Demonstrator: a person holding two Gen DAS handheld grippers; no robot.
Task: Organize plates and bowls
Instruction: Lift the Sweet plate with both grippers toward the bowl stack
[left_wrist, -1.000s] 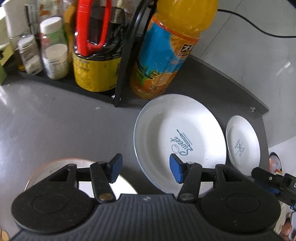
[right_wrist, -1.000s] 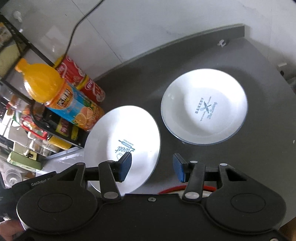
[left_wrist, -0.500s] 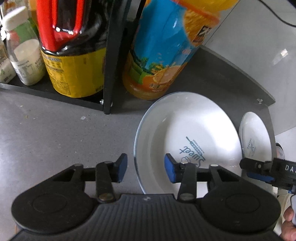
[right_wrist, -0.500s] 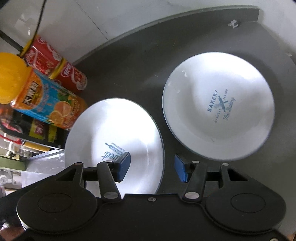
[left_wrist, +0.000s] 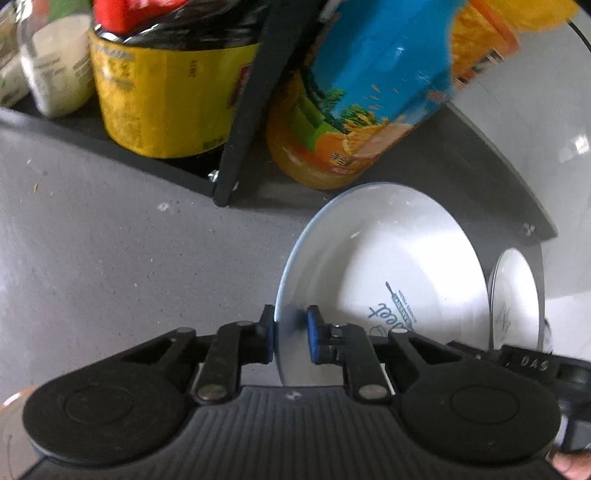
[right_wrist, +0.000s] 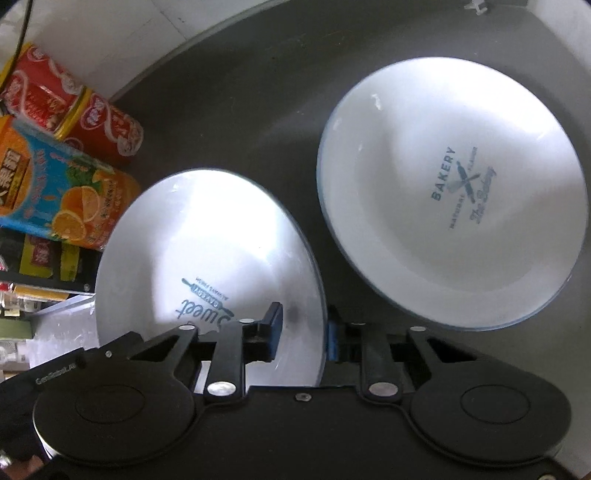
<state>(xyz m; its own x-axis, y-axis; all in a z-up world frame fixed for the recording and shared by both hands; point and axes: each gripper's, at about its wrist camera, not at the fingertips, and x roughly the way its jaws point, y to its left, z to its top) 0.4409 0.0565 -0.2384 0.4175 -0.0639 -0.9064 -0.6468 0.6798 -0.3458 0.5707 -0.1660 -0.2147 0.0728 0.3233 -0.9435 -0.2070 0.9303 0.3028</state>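
Left gripper: nearly closed, its blue pads pinching the left rim of the "Sweet" plate — one pad under the rim, one on the inner face.
Right gripper: also narrowed onto that same plate, at its right rim; the left pad lies on the white face, while the right pad sits behind the edge and is mostly hidden, so contact there cannot be told.
"Sweet" plate: on the grey countertop, just in front of the orange juice bottle.
"Bakery" plate: flat on the counter beside the first, apart from it (a thin sliver at the right edge in the left wrist view).
Hard to make out: the yellow-labelled jar and the red cans are cut off by the frame; the juice label is blurred.
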